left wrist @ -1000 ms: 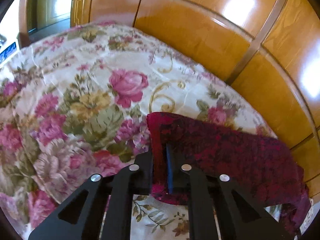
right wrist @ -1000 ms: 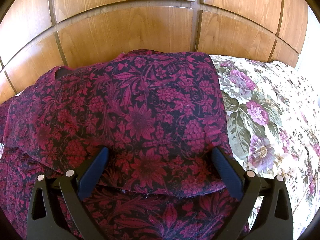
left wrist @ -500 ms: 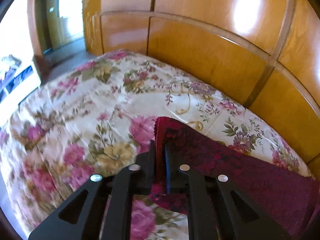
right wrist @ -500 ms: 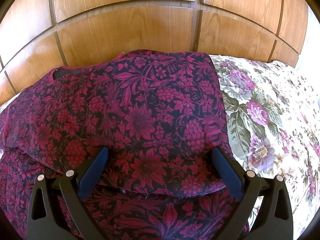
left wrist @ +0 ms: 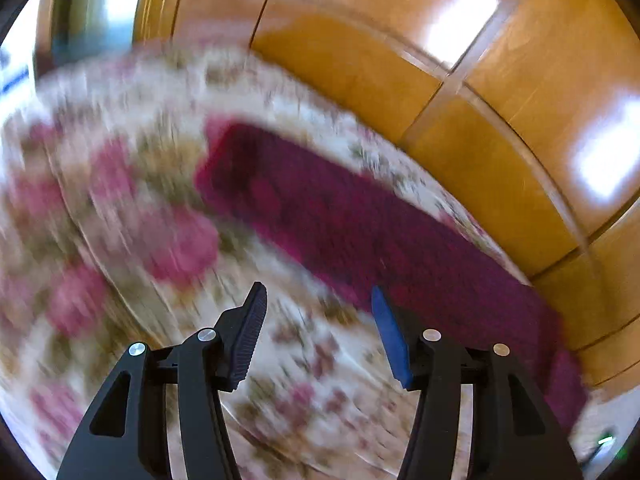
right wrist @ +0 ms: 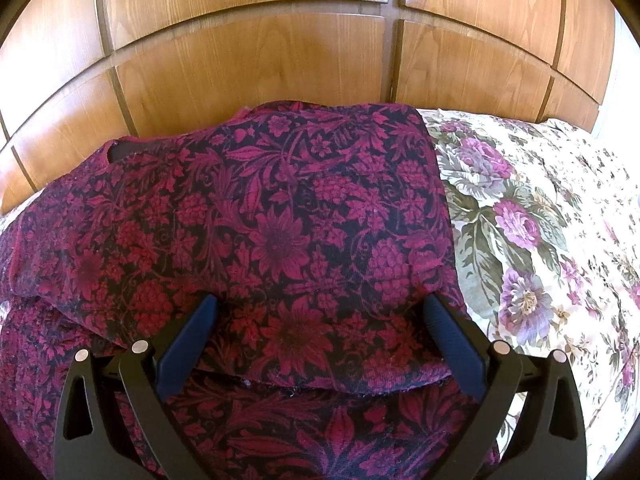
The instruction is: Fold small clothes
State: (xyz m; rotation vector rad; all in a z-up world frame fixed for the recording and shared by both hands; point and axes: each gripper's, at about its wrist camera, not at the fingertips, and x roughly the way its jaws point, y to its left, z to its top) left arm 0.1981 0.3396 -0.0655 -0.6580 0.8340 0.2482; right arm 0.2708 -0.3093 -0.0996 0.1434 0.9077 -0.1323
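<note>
Left tool has let go of the garment and pulled back, jaws wide, view blurry. Right tool hasn't moved, spread wide over the folded cloth with nothing gripped. Garment lies on the floral bed, far side by the wood headboard

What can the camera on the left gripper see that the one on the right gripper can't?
Only the left wrist view, which is blurred, shows a bright opening at the far left, beyond the bed, and the open left gripper with nothing between its fingers. Only the right wrist view shows the garment's flower pattern sharply, its folded edge, and the open right gripper over it. Both show the dark red garment, the floral bedspread and the wooden panels.
</note>
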